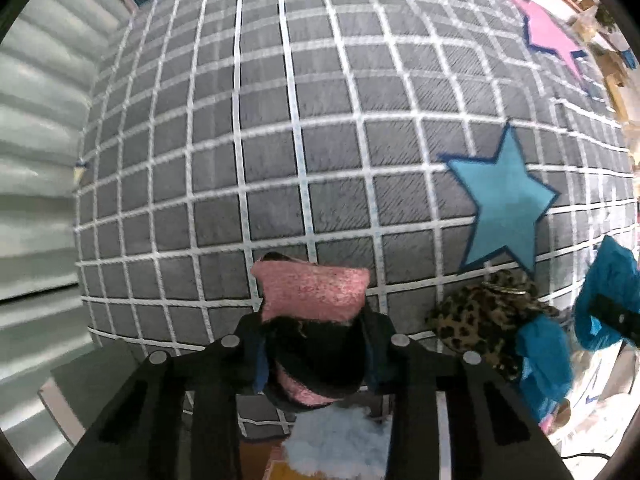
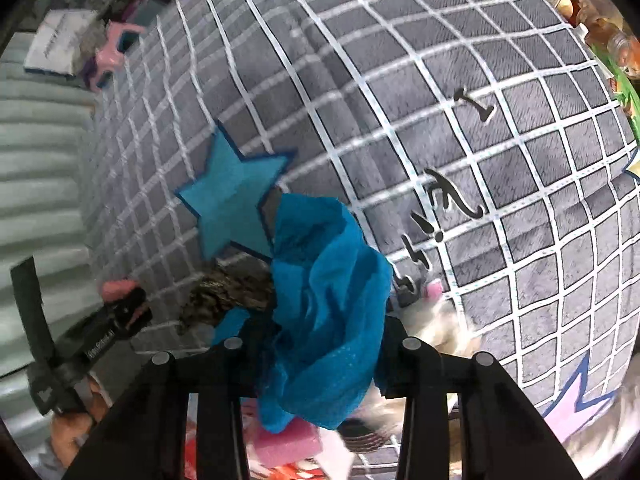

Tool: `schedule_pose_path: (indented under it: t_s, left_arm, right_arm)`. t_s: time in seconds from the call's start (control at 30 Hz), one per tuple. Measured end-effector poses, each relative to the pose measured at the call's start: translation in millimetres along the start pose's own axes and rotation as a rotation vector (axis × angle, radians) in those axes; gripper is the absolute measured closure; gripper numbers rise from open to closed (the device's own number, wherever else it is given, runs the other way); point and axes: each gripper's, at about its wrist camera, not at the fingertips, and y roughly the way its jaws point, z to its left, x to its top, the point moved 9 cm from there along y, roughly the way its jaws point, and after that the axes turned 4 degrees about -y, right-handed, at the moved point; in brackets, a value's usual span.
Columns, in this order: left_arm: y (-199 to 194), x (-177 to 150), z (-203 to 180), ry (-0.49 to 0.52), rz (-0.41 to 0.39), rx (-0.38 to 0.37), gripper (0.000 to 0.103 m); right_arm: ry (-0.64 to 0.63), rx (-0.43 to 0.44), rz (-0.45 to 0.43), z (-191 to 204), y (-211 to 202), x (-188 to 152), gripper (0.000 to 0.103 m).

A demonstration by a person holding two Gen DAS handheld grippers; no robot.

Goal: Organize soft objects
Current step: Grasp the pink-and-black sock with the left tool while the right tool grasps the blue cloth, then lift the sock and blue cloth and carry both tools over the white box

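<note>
Left claw (image 1: 314, 336) is clamped on a pink and black soft piece (image 1: 314, 292), its fuzzy pink end poking out past the fingertips and the black part bunched between the fingers. It hangs above the grey rug (image 1: 280, 140) with the white grid lines. Just below the claw, near the bottom edge of the left wrist view, there is a pale blue fluffy thing (image 1: 340, 436), partly hidden by the claw's frame.

Over to the right in that view, a leopard-print fabric piece (image 1: 484, 316) sits on the rug, right below the teal star (image 1: 504, 204) printed on it. A pink star (image 1: 552, 36) shows farther off on the rug.

Right claw (image 2: 320, 344) has a bright blue cloth (image 2: 324, 300) gripped between its fingers; the cloth billows up and drapes down over the frame, covering the fingertips. From the right wrist view the leopard-print piece (image 2: 228, 292) lies just left of the blue cloth, touching it or nearly so; I cannot tell which. The left claw (image 2: 124, 308) shows at the left edge with the pink bit in its grip.

Beneath the right claw lies a jumble: a pink spongy block (image 2: 288, 444) and something pale and furry (image 2: 436, 320), blurred.
</note>
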Motion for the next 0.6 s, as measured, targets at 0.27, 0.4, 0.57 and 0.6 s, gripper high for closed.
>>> schedule_pose_path:
  t_s: [0.27, 0.4, 0.57, 0.6]
  left_arm:
    - [-55.1, -9.8, -13.3, -0.004, -0.148, -0.057, 0.066]
    - [-70.5, -11.7, -21.5, 0.001, -0.183, -0.079, 0.066]
    - [-51.2, -25.1, -49.2, 0.050, -0.232, -0.069, 0.066]
    - [-33.4, -28.6, -63.4, 0.065, -0.239, -0.070, 0.066]
  right_arm:
    - [-0.019, 0.052, -0.052, 8.4, -32.7, 0.4, 0.063]
    - [-0.047, 0.044, -0.056, 1.4, -58.1, -10.9, 0.063]
    - [-0.126, -0.023, -0.057, -4.9, -77.0, -31.1, 0.063]
    - [-0.147, -0.031, -0.060, -5.6, -81.2, -36.5, 0.063]
